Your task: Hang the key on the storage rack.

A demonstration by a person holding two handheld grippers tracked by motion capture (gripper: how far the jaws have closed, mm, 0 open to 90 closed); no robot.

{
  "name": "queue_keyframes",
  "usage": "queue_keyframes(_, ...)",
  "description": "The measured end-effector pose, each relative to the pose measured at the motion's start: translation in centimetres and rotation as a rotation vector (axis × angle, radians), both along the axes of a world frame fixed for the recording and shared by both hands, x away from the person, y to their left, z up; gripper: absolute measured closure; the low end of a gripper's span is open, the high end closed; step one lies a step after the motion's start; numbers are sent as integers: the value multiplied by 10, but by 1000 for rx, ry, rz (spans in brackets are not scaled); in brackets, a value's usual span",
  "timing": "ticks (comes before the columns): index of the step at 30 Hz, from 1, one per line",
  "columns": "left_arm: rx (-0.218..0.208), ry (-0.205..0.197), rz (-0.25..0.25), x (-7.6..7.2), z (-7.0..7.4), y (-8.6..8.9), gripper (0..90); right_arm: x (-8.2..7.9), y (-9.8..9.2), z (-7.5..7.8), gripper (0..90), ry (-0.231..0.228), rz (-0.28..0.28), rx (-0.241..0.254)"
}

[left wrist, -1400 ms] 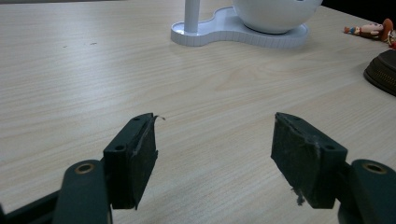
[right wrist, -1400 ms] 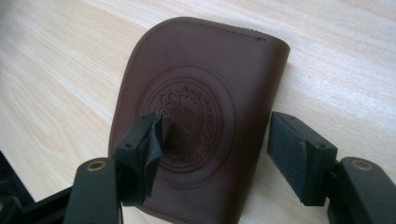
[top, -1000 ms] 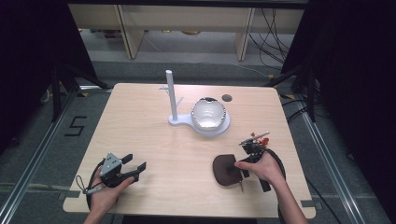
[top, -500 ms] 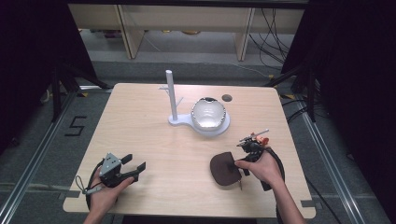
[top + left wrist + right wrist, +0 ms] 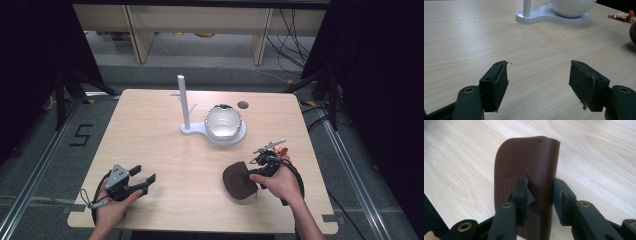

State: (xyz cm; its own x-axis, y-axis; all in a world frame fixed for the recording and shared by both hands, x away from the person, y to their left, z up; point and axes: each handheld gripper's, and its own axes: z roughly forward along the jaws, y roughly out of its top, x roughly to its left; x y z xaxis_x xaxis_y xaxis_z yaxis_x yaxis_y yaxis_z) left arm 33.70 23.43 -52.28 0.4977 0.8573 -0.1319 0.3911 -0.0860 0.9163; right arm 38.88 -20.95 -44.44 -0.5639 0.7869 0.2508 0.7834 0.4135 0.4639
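one dark brown leather pouch (image 5: pixel 524 170), smooth, rounded corners, faint embossed ring.

I see a brown leather pouch (image 5: pixel 239 181), smooth, faint round emboss; flat near the table's (image 5: pixel 165 150) front-right edge; one side lifted.

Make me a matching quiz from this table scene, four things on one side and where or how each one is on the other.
Things:
1. brown leather pouch
2. left tongs
3. white bowl
4. small figurine

States:
A. on the white stand's base
B. lying on the table near its right edge
C. pinched between the right tongs
D. open, nothing between them

Pairs: 1-C, 2-D, 3-A, 4-B
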Motion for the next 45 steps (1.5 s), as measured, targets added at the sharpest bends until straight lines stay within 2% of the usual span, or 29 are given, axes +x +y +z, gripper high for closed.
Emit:
queue_keyframes(7,-4,-6,-2,0,0,0,302,-4,4,7,669,-49,17,-13)
queue_keyframes(8,2,-1,2,-1,0,0,302,-6,6,9,669,-86,15,-1)
queue_keyframes(9,-7,-6,-2,-1,0,-1,301,-7,7,15,668,-147,28,-3)
queue_keyframes(10,-10,-10,-6,0,0,-1,301,-7,7,15,668,-147,28,-3)
queue_keyframes(11,-8,-10,-8,-1,0,-1,300,-9,9,20,667,-190,13,3)
queue_keyframes(13,-4,-14,-9,-1,0,-1,300,-11,11,21,667,-181,-5,19)
queue_keyframes(14,-5,-15,-8,-1,0,-2,299,-9,10,22,667,-239,21,14)
queue_keyframes(15,-6,-16,-7,-2,0,-2,298,-10,12,23,667,-258,5,16)
queue_keyframes(21,3,-13,-1,-2,0,-1,298,-7,12,24,665,-294,31,17)
queue_keyframes(22,-1,-16,-3,-2,0,-2,298,-6,13,22,665,-316,42,14)
queue_keyframes(24,-4,-18,-6,-2,0,-2,298,-8,14,24,665,-297,19,16)
queue_keyframes(26,-4,-18,-5,-2,0,-2,298,-7,14,24,664,-321,22,13)
queue_keyframes(27,-3,-18,-5,-2,0,-2,298,-8,15,25,664,-302,12,12)
queue_keyframes(28,-3,-18,-5,-2,0,-2,299,-7,14,26,664,-334,36,-4)
queue_keyframes(29,-3,-17,-5,-2,0,-2,298,-8,15,28,664,-305,14,0)
queue_keyframes(30,-2,-17,-5,-2,0,-2,298,-8,15,28,664,-305,14,0)
queue_keyframes(31,0,-18,-6,-2,0,-2,298,-7,15,29,664,-324,17,3)
queue_keyframes(32,-1,-18,-6,-2,0,-2,299,-7,15,31,663,-322,8,-7)
queue_keyframes(34,-1,-18,-5,-2,0,-2,299,-5,15,36,663,-363,14,-10)
queue_keyframes(37,-2,-18,-5,-2,0,-2,298,-4,15,38,663,-387,11,0)
queue_keyframes(38,-2,-18,-5,-2,0,-2,298,-4,16,40,663,-380,-2,7)
queue_keyframes(39,-2,-19,-5,-2,0,-2,298,-2,16,39,662,-420,17,14)
queue_keyframes(43,0,-18,-4,-2,0,-2,298,0,17,43,661,-437,-9,30)
queue_keyframes(44,5,-13,-1,-3,0,-2,298,0,17,43,661,-437,-9,30)
queue_keyframes(45,5,-14,-1,-3,0,-1,299,2,16,42,661,-455,6,30)
